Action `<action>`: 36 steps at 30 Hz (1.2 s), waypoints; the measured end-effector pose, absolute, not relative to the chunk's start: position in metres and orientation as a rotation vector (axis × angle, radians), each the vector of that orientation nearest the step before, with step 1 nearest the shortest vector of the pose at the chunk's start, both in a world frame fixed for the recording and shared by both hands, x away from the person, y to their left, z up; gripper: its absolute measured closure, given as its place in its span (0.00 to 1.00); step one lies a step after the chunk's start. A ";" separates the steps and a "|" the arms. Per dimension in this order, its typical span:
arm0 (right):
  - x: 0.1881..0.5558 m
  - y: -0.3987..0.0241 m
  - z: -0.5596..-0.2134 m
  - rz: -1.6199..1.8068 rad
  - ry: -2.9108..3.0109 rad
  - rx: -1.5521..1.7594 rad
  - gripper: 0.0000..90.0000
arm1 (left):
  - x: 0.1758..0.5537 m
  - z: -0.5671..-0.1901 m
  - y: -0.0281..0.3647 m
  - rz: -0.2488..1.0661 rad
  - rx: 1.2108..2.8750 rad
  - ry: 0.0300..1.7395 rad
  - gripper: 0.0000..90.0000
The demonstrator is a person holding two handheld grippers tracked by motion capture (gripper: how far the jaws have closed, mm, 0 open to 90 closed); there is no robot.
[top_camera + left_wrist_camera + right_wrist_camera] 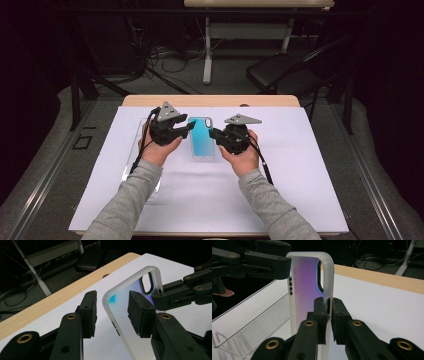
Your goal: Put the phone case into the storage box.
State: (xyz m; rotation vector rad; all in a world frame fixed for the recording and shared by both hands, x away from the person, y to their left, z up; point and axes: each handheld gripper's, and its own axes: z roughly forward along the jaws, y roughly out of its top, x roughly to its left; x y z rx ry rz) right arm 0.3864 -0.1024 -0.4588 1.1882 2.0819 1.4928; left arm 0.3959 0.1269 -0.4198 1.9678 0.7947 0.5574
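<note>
A translucent phone case (202, 137) with a blue-to-purple back is held over the white sheet between my two grippers. My right gripper (215, 134) is shut on the case's right rim; in the right gripper view its pads (329, 312) pinch the rim of the case (304, 282) beside a side slot. My left gripper (191, 127) is at the opposite rim. In the left gripper view its jaws (112, 313) straddle the long edge of the case (120, 306) near the camera cutout, with a gap at the outer pad (90, 311), so it is open. The right gripper (172, 296) shows beyond.
A clear plastic tray (137, 150) lies on the sheet left of my left hand, also seen as the tray (254, 332) in the right gripper view. The white sheet (300, 165) covers a wooden table (210, 100). A black chair (280, 72) and a desk frame stand beyond.
</note>
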 end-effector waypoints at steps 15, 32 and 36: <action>0.383 -0.102 -0.457 1.500 2.102 1.126 0.93 | 0.394 -0.417 0.130 0.528 1.983 0.742 0.72; 0.381 -0.101 -0.456 1.507 2.117 1.091 0.93 | 0.394 -0.418 0.132 0.530 2.016 0.727 0.78; 0.381 -0.101 -0.457 1.505 2.123 1.091 0.93 | 0.394 -0.418 0.132 0.528 2.021 0.727 0.80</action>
